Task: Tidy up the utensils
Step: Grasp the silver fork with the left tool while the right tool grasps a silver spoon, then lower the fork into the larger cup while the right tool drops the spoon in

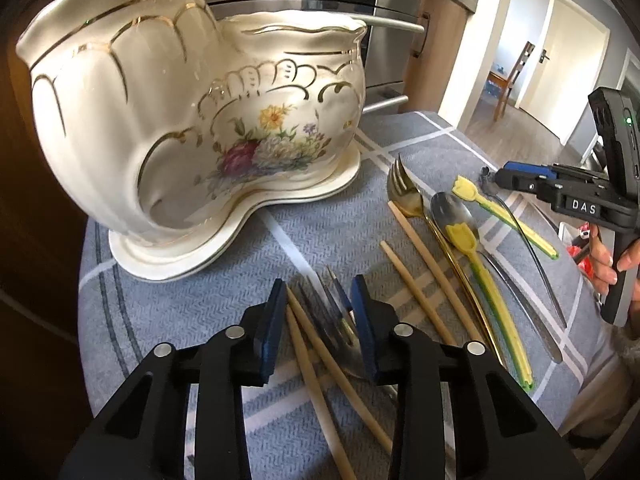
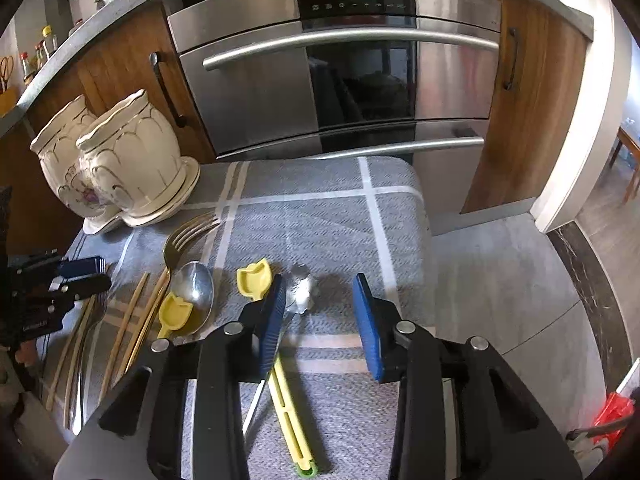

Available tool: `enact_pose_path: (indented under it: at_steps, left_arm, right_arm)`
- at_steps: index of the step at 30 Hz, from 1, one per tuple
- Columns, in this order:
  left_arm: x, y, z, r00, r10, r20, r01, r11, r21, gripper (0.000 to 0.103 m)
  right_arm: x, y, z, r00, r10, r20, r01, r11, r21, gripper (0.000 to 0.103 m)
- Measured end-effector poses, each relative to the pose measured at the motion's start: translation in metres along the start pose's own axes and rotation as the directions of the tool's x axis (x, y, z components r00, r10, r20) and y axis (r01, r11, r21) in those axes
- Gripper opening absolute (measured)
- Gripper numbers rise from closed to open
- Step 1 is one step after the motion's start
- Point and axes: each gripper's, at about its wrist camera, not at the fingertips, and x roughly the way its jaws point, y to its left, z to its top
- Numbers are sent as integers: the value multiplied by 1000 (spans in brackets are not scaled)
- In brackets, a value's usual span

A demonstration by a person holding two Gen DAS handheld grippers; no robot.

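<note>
My grey checked cloth [image 2: 320, 208] covers the work surface, with the steel oven front [image 2: 332, 76] standing behind it at twelve o'clock. The largest item on the cloth is the cream ceramic utensil holder [image 1: 192, 120], two joined pots with gilt lines and a flower print, upright on its matching saucer at eleven o'clock in my left view and at nine o'clock in my right view. The utensils lie loose on the cloth, none in the holder. At three o'clock of the holder in the left view I note a gold fork [image 1: 404, 192], a steel spoon [image 1: 452, 210], two yellow tulip-headed scoops [image 1: 480, 264] and bamboo chopsticks [image 1: 416, 276], side by side. My left gripper [image 1: 318, 312] sits low at six o'clock, jaws partly open, with a dark-tined steel fork [image 1: 336, 320] and two chopsticks between the blue pads; I cannot tell whether the pads press on them. My right gripper [image 2: 320, 312] is likewise partly open over a small scallop-bowled silver spoon [image 2: 302, 288]; its left pad lies against the spoon's handle and a yellow scoop's handle [image 2: 290, 408], the right pad stands clear.
</note>
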Motion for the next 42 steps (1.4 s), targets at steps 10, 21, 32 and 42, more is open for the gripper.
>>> enact_pose_path:
  at_steps: [10,21,32,42]
  left_arm:
    - [4,-7,5,1000,-11,5,11,1000,25,24]
    - [-4,-10,3,999,-42,35,40,998,41,6]
    - [-49,-20,6,987,-36,154,26,997,67,4]
    - [-102,-19,11,958,-10,288,-14,997,78,3]
  right_arm:
    - [11,-3,3,997,66,-35,-65,997,34,34]
    - [7,-9,1,992,126,-3,-125,987,96,3]
    - [-45,19,6,984,82,161,-84,996,7,2]
    - [-86,42,19,951,62,304,-59,998,-18,2]
